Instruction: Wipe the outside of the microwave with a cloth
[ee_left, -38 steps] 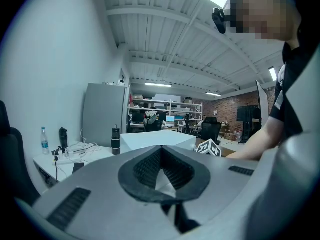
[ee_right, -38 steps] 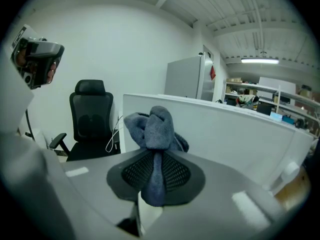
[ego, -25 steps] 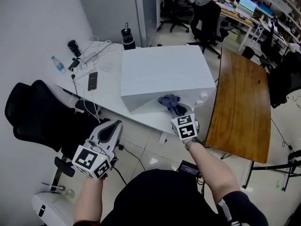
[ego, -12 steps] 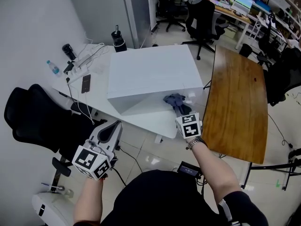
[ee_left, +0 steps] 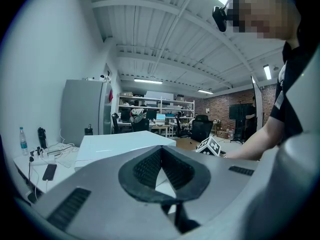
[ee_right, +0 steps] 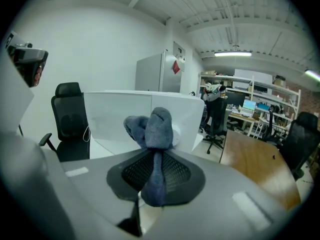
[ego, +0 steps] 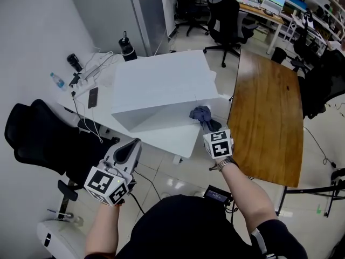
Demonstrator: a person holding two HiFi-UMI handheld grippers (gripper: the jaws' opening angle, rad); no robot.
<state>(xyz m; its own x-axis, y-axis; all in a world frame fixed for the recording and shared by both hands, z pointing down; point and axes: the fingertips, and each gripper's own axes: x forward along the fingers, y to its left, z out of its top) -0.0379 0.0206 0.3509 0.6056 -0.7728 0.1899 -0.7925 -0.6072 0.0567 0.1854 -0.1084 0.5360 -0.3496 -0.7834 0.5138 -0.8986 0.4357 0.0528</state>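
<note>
The white microwave [ego: 161, 85] stands on a white table [ego: 161, 136]. My right gripper [ego: 209, 125] is shut on a grey-blue cloth [ego: 200, 113], which sits against the lower right part of the microwave's front face. In the right gripper view the cloth [ee_right: 152, 126] bunches above the jaws, with the microwave [ee_right: 115, 116] close behind it. My left gripper [ego: 128, 150] hangs shut and empty in front of the table's left part, well short of the microwave. In the left gripper view the microwave [ee_left: 122, 145] lies ahead, past the gripper [ee_left: 161, 165].
A wooden table [ego: 269, 112] stands right of the white one. A black chair [ego: 38, 139] is at the left. A phone [ego: 92, 97], cables, a water bottle [ego: 56, 81] and a black flask [ego: 126, 45] lie behind the microwave. A grey cabinet [ego: 108, 12] stands at the back.
The right gripper has slid the cloth to the right along the microwave's front face. The view has shifted, so the microwave sits further left in the picture. The left gripper stays shut and empty.
</note>
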